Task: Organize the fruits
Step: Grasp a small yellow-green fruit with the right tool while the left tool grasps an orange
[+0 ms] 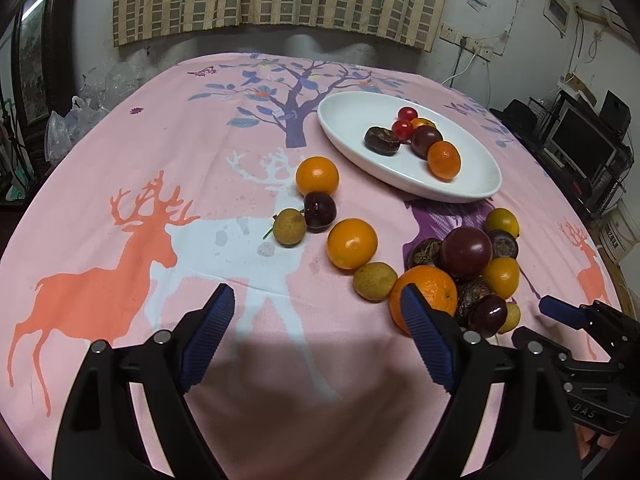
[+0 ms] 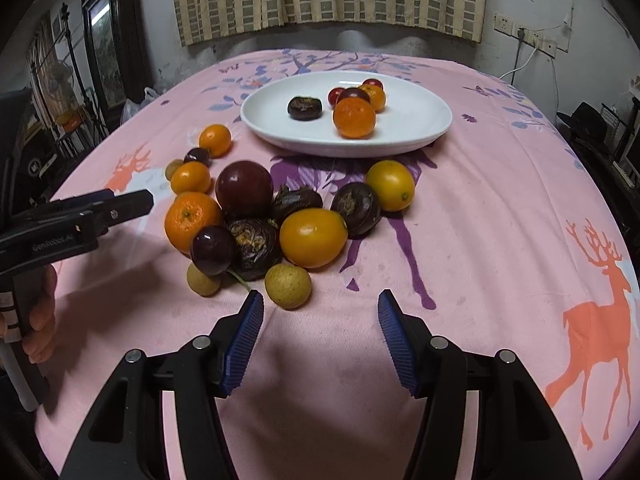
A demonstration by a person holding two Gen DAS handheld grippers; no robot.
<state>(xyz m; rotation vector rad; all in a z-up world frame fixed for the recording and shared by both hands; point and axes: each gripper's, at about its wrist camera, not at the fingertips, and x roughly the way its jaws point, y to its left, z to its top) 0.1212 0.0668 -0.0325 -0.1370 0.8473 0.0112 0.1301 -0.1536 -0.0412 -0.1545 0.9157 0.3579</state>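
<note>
Nothing is held by the left hand-held gripper (image 1: 316, 336), spread wide, or the right hand-held gripper (image 2: 320, 336), half spread. Both are angled down beside heaped fruits (image 2: 256, 216); others are seen on the plate (image 2: 420, 128).

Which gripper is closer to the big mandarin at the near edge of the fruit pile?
Left. The left gripper has one of its fingers right beside the big mandarin, nothing between them. The right gripper hangs open nearer the camera, past the longans.
</note>
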